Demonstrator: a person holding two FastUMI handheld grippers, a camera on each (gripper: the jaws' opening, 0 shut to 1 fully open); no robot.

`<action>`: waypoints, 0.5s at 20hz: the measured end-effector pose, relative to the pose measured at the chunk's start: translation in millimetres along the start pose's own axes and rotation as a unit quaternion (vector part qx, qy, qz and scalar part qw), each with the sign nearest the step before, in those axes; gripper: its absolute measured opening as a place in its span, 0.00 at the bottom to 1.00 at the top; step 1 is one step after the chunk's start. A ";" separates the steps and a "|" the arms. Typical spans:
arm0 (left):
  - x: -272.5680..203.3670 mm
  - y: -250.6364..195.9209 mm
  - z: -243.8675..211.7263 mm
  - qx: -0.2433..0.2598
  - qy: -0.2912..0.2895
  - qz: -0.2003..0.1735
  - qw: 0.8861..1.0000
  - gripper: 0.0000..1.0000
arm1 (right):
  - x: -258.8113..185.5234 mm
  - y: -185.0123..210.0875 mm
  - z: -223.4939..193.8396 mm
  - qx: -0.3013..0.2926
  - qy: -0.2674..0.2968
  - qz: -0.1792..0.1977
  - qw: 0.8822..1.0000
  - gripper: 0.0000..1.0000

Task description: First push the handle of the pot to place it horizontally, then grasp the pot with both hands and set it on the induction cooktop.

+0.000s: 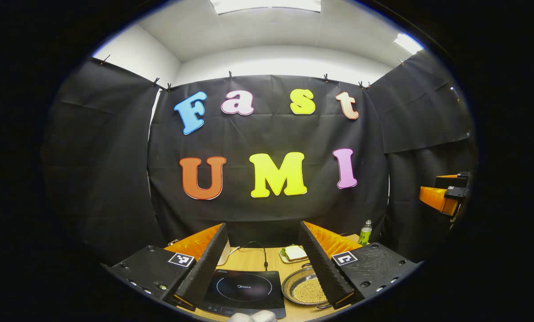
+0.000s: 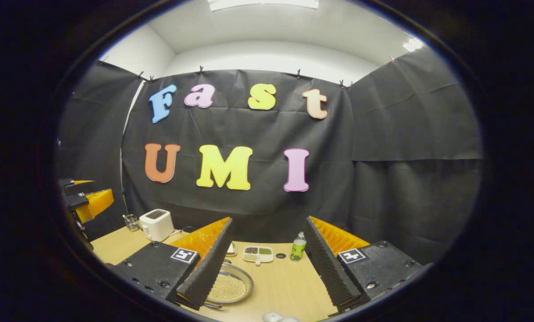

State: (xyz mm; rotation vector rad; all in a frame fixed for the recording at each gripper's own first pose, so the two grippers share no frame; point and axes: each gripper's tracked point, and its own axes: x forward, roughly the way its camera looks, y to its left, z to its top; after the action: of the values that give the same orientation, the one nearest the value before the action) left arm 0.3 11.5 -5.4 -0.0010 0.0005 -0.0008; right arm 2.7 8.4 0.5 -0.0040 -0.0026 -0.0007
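On the left of the wooden worktop (image 1: 253, 257) lies the black induction cooktop (image 1: 244, 290), framed between the spread fingers of the left tool (image 1: 263, 264), which holds nothing. Just to its right sits the pot (image 1: 304, 288), a shallow metal pan with grain inside, still off the cooktop. The right tool (image 2: 269, 264) is likewise agape and empty, raised above the worktop with the pot (image 2: 231, 286) by its left finger. By my reckoning nothing is done yet: handle push, two-handed grasp and transfer all remain.
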 end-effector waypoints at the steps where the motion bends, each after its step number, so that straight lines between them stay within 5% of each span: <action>1: -0.2 2.0 0.3 0.000 -0.001 0.002 1.000 0.96 | 0.7 1.2 -1.1 0.001 0.002 0.001 1.000 0.99; 8: -1.7 9.7 -3.4 -0.005 0.001 0.006 1.000 0.96 | 5.8 23.3 -6.3 0.006 0.017 0.033 0.999 0.99; 10: -1.0 12.4 -6.0 -0.005 0.003 0.008 1.000 0.96 | 5.7 36.5 -9.3 0.011 0.027 0.051 0.998 0.87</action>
State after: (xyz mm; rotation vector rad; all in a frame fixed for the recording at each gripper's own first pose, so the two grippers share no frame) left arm -0.7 23.9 -11.4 -0.0103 0.0064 0.0146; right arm 8.5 44.9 -9.0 0.0176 0.0508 0.1005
